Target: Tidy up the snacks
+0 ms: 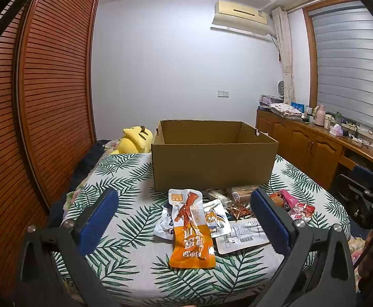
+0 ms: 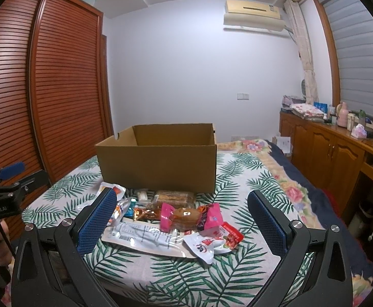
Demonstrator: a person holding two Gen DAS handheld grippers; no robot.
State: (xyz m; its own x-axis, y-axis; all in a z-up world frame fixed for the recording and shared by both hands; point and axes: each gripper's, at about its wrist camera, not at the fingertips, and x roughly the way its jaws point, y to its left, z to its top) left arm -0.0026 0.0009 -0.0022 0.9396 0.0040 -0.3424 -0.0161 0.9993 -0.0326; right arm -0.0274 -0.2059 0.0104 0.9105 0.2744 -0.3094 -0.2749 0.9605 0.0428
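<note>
Both grippers gape wide, holding nothing; orange packet (image 1: 191,227) between left fingers (image 1: 98,220); pink snack (image 2: 186,216) between right fingers (image 2: 267,223).

The left wrist camera is looking forward between its own two blue-padded fingers, low over a leaf-print bedspread (image 1: 125,263), facing a cardboard box (image 1: 213,166) and the far wall. The orange packet (image 1: 192,232) is lying nearest this view, close under the lens. The right wrist camera is sitting further right and facing the same way, seeing the same box (image 2: 158,168) shifted leftward. Both views are sharing the box, the snack pile (image 2: 176,220), the wooden shutters, the air conditioner (image 2: 253,9) and the cabinet (image 2: 322,148).
</note>
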